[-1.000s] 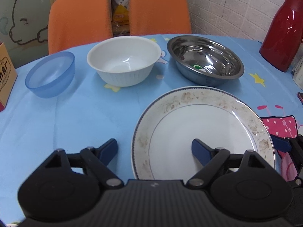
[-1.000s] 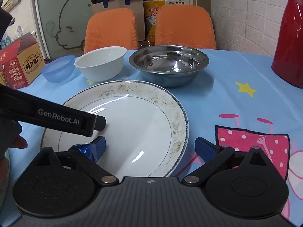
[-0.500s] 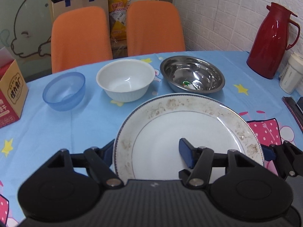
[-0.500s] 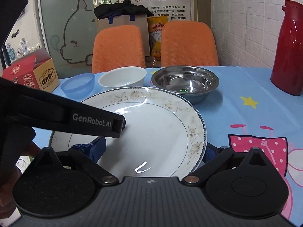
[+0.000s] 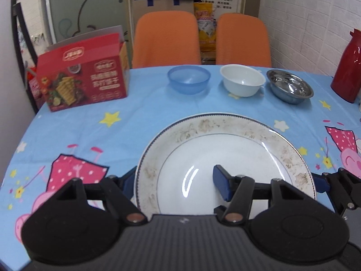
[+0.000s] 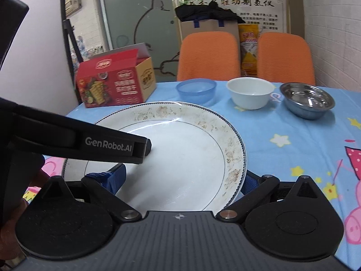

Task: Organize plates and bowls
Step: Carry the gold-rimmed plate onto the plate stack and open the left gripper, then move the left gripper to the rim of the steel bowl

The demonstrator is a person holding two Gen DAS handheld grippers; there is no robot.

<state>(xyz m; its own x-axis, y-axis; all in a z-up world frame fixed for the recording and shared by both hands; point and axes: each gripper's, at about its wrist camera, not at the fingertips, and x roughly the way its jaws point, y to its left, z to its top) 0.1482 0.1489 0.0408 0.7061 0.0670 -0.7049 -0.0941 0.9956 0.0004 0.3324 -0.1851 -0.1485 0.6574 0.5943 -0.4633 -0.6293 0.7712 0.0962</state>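
Round table with blue cartoon tablecloth (image 5: 144, 113): stars, pink pigs, pink dotted patches. Far left, an open red snack box (image 5: 83, 83) stands on the cloth. Then a row along the far edge: blue plastic bowl (image 5: 189, 79), white bowl (image 5: 242, 80), steel bowl (image 5: 289, 88), each apart from the next. Red thermos (image 5: 348, 65) at far right. Behind the table two orange chairs (image 5: 165, 38), a cardboard box with dark cloth on top, a frosted glass panel with a cartoon outline, and a white brick wall on the right.

The plate (image 5: 225, 158), white with a worn floral rim, is at the near side, tilted and lifted off the cloth in the right wrist view. Left gripper (image 5: 177, 181) is clamped on the plate's left rim, one pad under, one on the face. Right gripper (image 6: 182, 178) is closed over the right rim (image 6: 239, 149), likewise.
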